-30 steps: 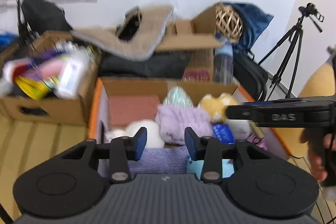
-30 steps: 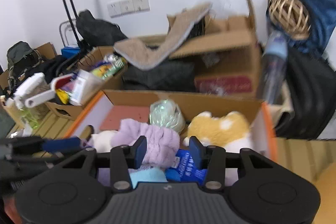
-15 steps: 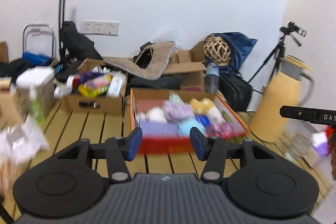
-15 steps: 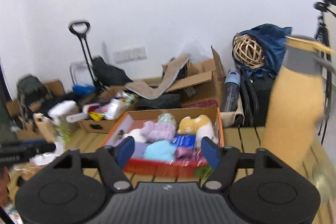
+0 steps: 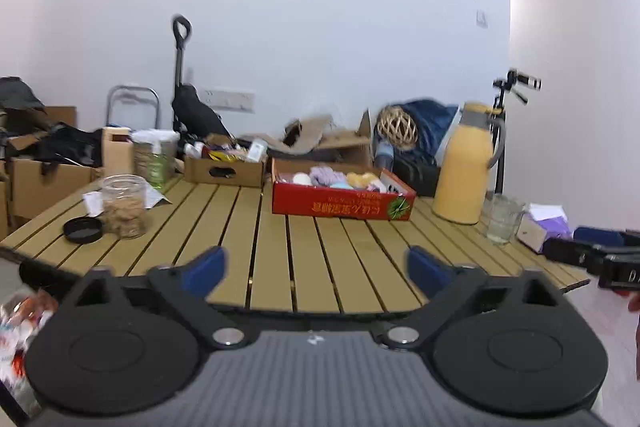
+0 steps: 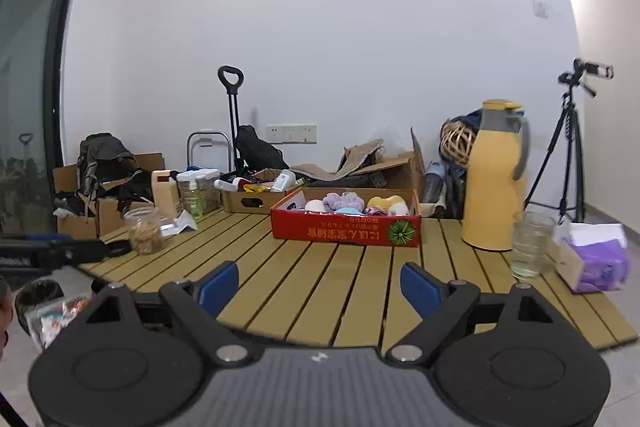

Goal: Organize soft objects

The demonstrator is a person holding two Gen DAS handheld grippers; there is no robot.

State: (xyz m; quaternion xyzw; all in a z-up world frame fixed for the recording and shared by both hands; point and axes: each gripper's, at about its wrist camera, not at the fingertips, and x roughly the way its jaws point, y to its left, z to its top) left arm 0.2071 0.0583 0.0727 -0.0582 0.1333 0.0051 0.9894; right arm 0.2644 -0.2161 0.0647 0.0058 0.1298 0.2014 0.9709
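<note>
A red cardboard box (image 5: 342, 205) (image 6: 346, 229) stands at the far side of the slatted wooden table (image 5: 256, 227). In it lie soft things: a purple fluffy piece (image 5: 324, 174) (image 6: 344, 201), a yellow plush (image 5: 362, 179) (image 6: 386, 203) and a white ball (image 5: 302, 179). My left gripper (image 5: 316, 267) hovers at the table's near edge, well short of the box, its jaws opening wide with nothing between them. My right gripper (image 6: 320, 285) is just as far back, jaws also opening and empty.
A yellow thermos jug (image 6: 496, 183) and a glass cup (image 6: 530, 247) stand right of the box, with a purple tissue pack (image 6: 596, 259) near the right edge. On the left are a snack jar (image 5: 122, 207) and a black lid (image 5: 83, 229). Behind the table are cardboard boxes and a tripod (image 6: 568, 147).
Both grippers have pulled back from right over the red box to the table's near edge. Their jaws have spread much wider and hold nothing.
</note>
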